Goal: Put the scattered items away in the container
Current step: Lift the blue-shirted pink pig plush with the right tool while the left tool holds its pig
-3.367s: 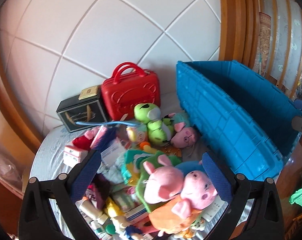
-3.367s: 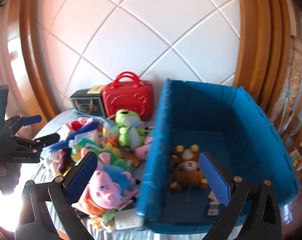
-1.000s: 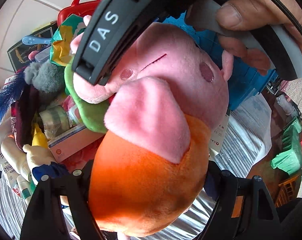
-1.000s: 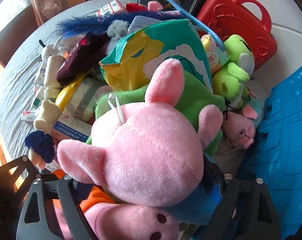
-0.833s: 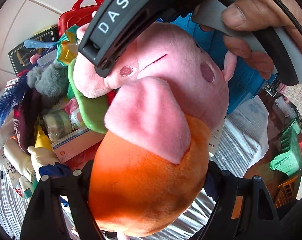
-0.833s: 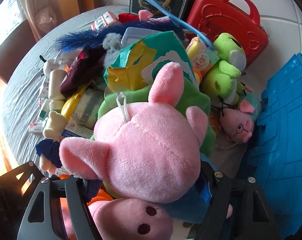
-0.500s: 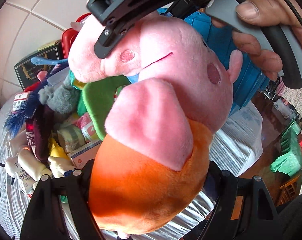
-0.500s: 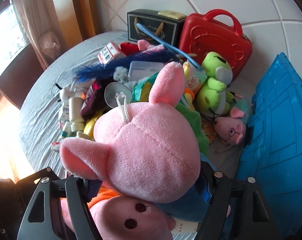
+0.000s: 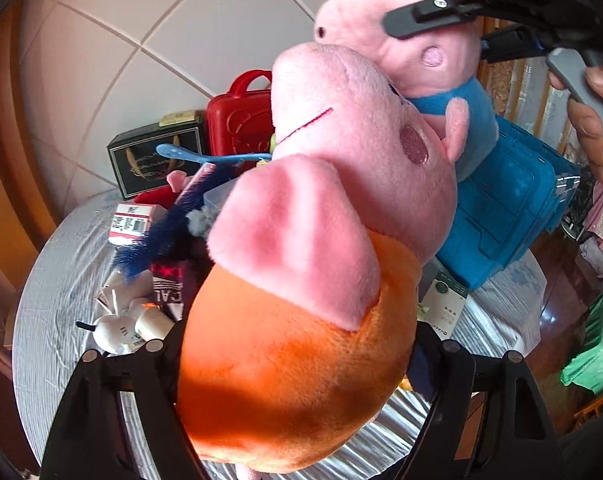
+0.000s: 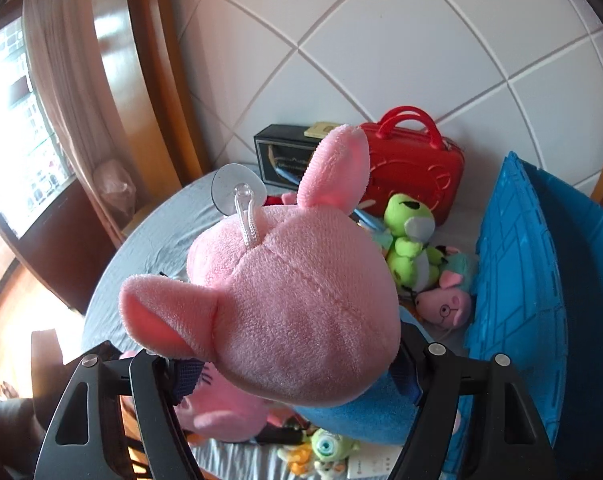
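Left hand-held gripper [image 9: 297, 364]: jaws set wide and clenched on the orange pig [image 9: 301, 380], both pads pressed into its fuzzy round body.
Orange pig: up in the air over the desk [image 9: 57, 296], snout pointing up and away, big pink head filling the left view, one ear flopped toward the camera.
Right hand-held gripper [image 10: 289, 372]: also wide, grasping the blue pig [image 10: 301, 312], pads buried in the plush just below the head.
Blue pig: held aloft too, back of its pink head to the right camera, two ears sticking out; in the left view it sits just behind and touching the orange pig's head, upper right.
Loop: a white cord [image 10: 246, 224] on the crown of the blue pig, ending in a clear suction cup [image 10: 237, 192].
Hand [image 9: 593, 120]: fingers wrapped round the right tool's grey trigger, far right in the left view.
Bin [image 10: 517, 280]: blue ribbed plastic, right side of the desk; what lies inside cannot be seen from here.
Still on the desk: green frog [image 10: 413, 248], a small pig with glasses [image 10: 445, 308] right against the bin wall, blue feather [image 9: 169, 224], white bottles [image 9: 129, 320], cartons.
Far side: red hard case [image 10: 413, 164] with handles, and a black box [image 10: 285, 156] to its left.
Desk cover: grey, wrinkled cloth on a round top.
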Action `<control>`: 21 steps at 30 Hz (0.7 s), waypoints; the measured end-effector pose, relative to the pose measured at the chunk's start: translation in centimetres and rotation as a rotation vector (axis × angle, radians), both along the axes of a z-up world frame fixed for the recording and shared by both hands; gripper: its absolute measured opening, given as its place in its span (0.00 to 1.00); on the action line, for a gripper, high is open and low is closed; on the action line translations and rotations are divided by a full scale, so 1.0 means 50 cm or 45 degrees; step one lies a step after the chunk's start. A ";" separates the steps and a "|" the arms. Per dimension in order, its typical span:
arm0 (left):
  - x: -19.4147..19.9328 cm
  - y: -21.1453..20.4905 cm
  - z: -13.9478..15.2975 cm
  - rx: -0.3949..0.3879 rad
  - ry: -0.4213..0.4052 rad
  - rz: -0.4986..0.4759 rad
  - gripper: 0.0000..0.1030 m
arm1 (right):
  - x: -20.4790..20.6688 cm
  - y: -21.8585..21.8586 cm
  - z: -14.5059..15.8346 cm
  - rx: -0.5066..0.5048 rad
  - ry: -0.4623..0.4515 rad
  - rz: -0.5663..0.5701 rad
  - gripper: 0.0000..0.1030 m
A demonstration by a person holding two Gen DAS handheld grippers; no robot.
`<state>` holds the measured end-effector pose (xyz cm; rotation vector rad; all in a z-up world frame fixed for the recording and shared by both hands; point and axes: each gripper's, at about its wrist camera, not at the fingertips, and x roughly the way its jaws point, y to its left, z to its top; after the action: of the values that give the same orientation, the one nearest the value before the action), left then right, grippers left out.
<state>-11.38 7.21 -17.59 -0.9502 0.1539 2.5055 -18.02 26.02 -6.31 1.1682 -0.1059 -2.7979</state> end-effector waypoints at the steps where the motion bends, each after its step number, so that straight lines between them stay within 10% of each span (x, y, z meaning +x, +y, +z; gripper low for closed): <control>1: 0.000 -0.010 0.013 0.002 0.013 0.014 0.79 | 0.009 -0.001 0.011 -0.007 0.016 -0.006 0.74; 21: -0.022 -0.123 0.164 -0.163 0.127 0.236 0.79 | 0.160 -0.057 0.107 0.017 0.163 -0.187 0.76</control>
<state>-12.46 1.08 -9.37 -0.9271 0.2722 2.7433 -10.04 23.19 -0.94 1.0192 -0.1694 -2.9968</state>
